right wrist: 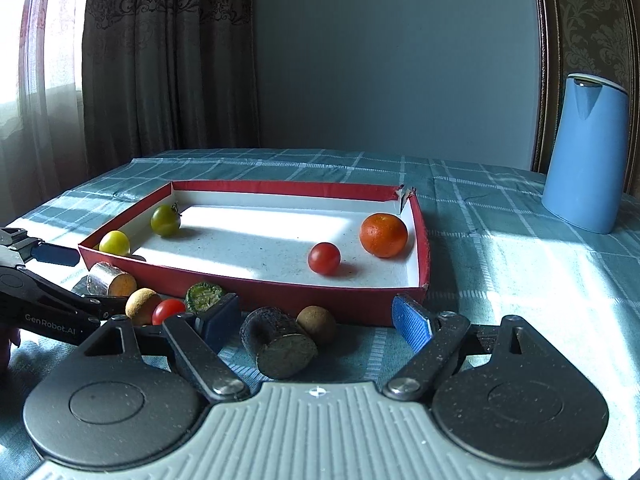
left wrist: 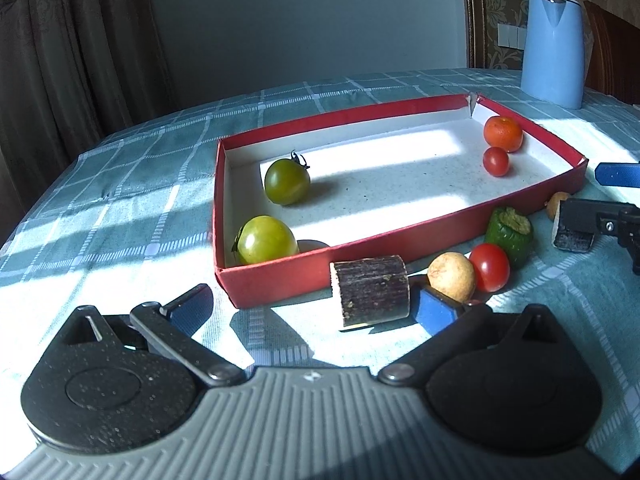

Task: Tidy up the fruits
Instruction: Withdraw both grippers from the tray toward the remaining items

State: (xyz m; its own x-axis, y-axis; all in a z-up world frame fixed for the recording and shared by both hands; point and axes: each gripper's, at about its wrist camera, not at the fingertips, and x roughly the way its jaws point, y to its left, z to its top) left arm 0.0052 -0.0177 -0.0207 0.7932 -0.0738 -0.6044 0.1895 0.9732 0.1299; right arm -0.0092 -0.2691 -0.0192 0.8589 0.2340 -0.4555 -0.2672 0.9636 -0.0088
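Note:
A red tray (left wrist: pixel 280 276) (right wrist: pixel 422 236) holds two green tomatoes (left wrist: pixel 287 181) (left wrist: pixel 266 240), an orange (left wrist: pixel 503 133) (right wrist: pixel 383 235) and a small red tomato (left wrist: pixel 495 161) (right wrist: pixel 324 258). In front of it on the cloth lie a dark cut cylinder (left wrist: pixel 372 294) (right wrist: pixel 280 342), a tan round fruit (left wrist: pixel 452 276) (right wrist: pixel 316 324), a red cherry tomato (left wrist: pixel 490 267) (right wrist: pixel 168 310) and a green cut piece (left wrist: pixel 510 236) (right wrist: pixel 204 296). My left gripper (left wrist: pixel 312 308) is open around the dark cylinder (left wrist: pixel 372 294). My right gripper (right wrist: pixel 316 320) is open around another dark cylinder.
A blue kettle (left wrist: pixel 554 48) (right wrist: pixel 586 152) stands at the back right on the checked teal tablecloth (left wrist: pixel 120 216). A second tan fruit (right wrist: pixel 142 306) and a foil-wrapped cut piece (right wrist: pixel 110 280) lie left of the pile. Curtains hang behind the table.

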